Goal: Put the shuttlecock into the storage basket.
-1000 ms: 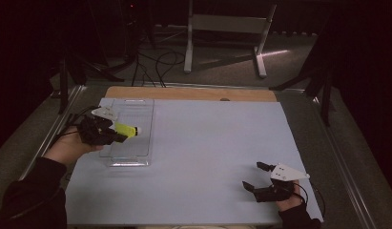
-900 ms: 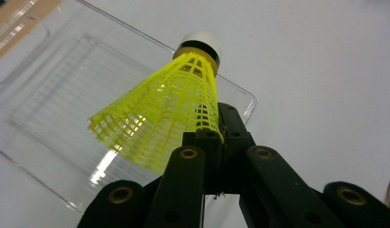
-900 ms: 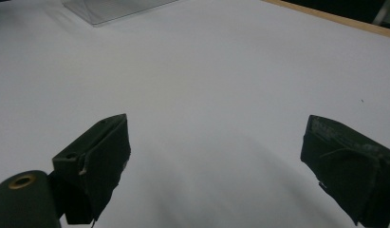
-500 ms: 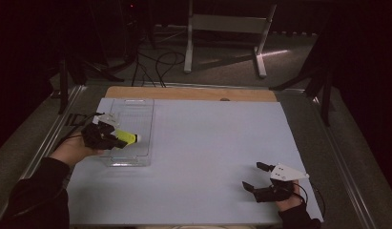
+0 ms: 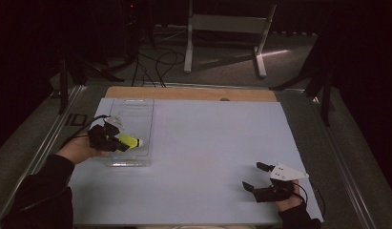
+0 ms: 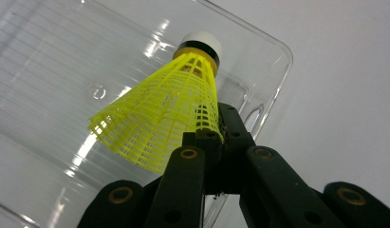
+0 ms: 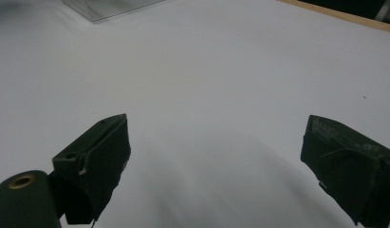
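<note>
Shuttlecock [image 5: 128, 141], yellow with a white cork tip, is seen in the high view clamped in the left gripper [image 5: 118, 141] over the near part of a clear plastic tray [image 5: 136, 107]. The left hand [image 5: 79, 149] is extended from the lower left, with its dark sleeve [image 5: 41, 191] lying at the counter's near left corner. The tray is set lengthwise at the left side of the pale blue mat [image 5: 208, 143] covering the counter; a strip of bare wood [image 5: 184, 93] is exposed along the far edge. Wide open mat is left between the tray and the right gripper [image 5: 255, 177], which is held low near the front right corner with its jaws spread and nothing between them.

In the left gripper view, the left gripper [image 6: 209, 142] is seen closed on the rim of the shuttlecock's [image 6: 169, 109] yellow mesh skirt, the cork pointing away toward the tray's [image 6: 50, 71] rounded corner. A black band is visible beneath the white cork.

In the right gripper view, the right gripper [image 7: 216, 156] is shown agape above bare mat [image 7: 207, 71], with a tray corner [image 7: 107, 7] at the upper left.
</note>
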{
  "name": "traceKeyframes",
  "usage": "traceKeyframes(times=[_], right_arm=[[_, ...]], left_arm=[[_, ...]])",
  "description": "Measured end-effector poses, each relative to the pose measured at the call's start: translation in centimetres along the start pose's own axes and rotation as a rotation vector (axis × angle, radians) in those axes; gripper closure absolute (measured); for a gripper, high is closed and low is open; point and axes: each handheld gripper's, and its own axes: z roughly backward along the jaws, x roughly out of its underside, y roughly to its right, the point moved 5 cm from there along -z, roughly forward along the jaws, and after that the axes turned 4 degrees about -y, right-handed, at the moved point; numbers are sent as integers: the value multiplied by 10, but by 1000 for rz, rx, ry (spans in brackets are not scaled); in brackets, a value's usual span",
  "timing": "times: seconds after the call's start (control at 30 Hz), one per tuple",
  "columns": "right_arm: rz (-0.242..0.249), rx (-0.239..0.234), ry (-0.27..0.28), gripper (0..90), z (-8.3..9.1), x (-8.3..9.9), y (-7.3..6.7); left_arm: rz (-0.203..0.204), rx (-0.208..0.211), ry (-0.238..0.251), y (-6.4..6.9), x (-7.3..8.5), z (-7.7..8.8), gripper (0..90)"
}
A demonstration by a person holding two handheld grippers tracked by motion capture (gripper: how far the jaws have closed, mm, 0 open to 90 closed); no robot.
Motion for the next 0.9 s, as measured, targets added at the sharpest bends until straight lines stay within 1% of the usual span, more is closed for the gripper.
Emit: traceKeyframes(times=[0.03,0.1,0.17,0.23,0.27,0.3,0.37,0.43,0.47,0.53,0.57,0.63,0.67,0.73,0.8,0.83,0.87,0.9], right_arm=[[1,0,1,92,0,0,0],[0,-1,0,92,0,0,0],[-1,-1,-1,92,0,0,0],[0,-1,-1,92,0,0,0],[1,0,-1,92,0,0,0],[2,0,-2,92,0,0,0],[1,-1,-2,92,0,0,0],[2,0,-2,92,0,0,0],[1,0,-2,92,0,0,0],[2,0,-3,92,0,1,0],[3,1,-4,92,0,1,0],[3,2,-5,92,0,1,0],[2,3,-6,92,0,1,0],[3,3,-6,92,0,1,0],[2,3,-6,92,0,1,0],[2,3,-6,92,0,1,0],[2,3,-6,92,0,1,0],[4,3,-6,92,0,1,0]], left_arm=[[9,4,-4,0,0,-2,899],[1,19,-23,1,0,-4,899],[2,19,-42,1,-1,-7,899],[7,20,-51,1,-2,-9,898],[15,19,-54,1,-2,-10,898],[15,23,-58,0,-3,-11,898],[30,30,-56,0,-4,-12,898],[36,37,-60,0,-5,-13,897],[40,35,-62,-1,-6,-13,896],[63,43,-56,-2,-7,-13,894],[73,38,-57,-2,-8,-14,894],[66,49,-62,-2,-9,-15,894],[73,46,-65,-1,-9,-16,893],[65,54,-75,0,-10,-18,893],[77,53,-81,1,-12,-19,891],[77,57,-83,1,-12,-20,880],[94,49,-83,0,-13,-19,842],[116,38,-82,-2,-14,-19,776]])
